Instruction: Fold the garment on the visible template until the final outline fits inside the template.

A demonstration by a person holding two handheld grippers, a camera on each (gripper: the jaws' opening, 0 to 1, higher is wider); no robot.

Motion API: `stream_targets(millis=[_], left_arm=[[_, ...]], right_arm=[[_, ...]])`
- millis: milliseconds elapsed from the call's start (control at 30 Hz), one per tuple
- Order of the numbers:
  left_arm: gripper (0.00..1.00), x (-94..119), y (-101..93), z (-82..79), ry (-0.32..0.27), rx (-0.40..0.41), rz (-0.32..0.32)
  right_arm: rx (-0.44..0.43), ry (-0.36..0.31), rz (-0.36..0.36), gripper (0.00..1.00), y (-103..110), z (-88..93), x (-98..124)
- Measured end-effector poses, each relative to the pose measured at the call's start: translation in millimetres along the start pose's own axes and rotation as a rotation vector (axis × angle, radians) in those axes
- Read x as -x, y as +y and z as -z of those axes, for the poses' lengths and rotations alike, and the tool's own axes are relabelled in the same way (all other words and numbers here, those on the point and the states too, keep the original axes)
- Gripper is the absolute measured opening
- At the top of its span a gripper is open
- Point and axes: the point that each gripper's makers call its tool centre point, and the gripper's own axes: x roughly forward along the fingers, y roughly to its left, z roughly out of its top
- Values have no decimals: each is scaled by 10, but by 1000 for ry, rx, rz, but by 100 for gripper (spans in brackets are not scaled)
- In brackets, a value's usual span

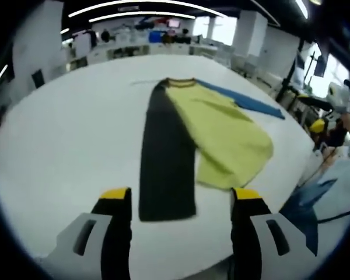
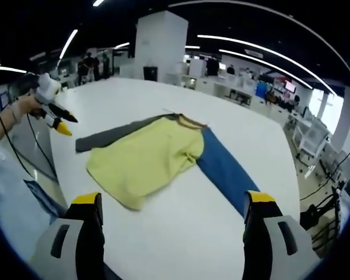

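Jaws on my left hand-held gripper (image 1: 181, 204) stand apart, holding nothing, just short of the dark sleeve (image 1: 166, 166). My right hand-held gripper (image 2: 172, 210) is likewise spread and empty, above bare table (image 2: 181, 233). The garment (image 2: 149, 157) lies flat mid-table: yellow body, dark sleeve one side, blue sleeve (image 2: 224, 169) the other. I cannot make out any template outline.

My judgement: a sleeve fold is next. I would pinch each cuff low, lift only slightly, lay it across the yellow body and keep edges straight.

Left gripper view shows the dark sleeve's full length, the blue one mostly hidden. Right gripper view reverses that, and shows the left hand-held gripper at the table's edge.
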Motion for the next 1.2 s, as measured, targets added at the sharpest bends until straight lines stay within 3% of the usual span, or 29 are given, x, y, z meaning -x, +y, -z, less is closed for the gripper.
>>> stream_targets(millis=[100,600,1200], left_arm=[[60,-32,83,91,40,-4,-11],[54,-149,183,162,58,33,-19],[47,-241,298,242,70,76,-40]], right_arm=[[-7,-3,3,100,-12,0,3],[33,18,24,100,-115,8,-31],[37,-10,22,100,-178,-103,-72]])
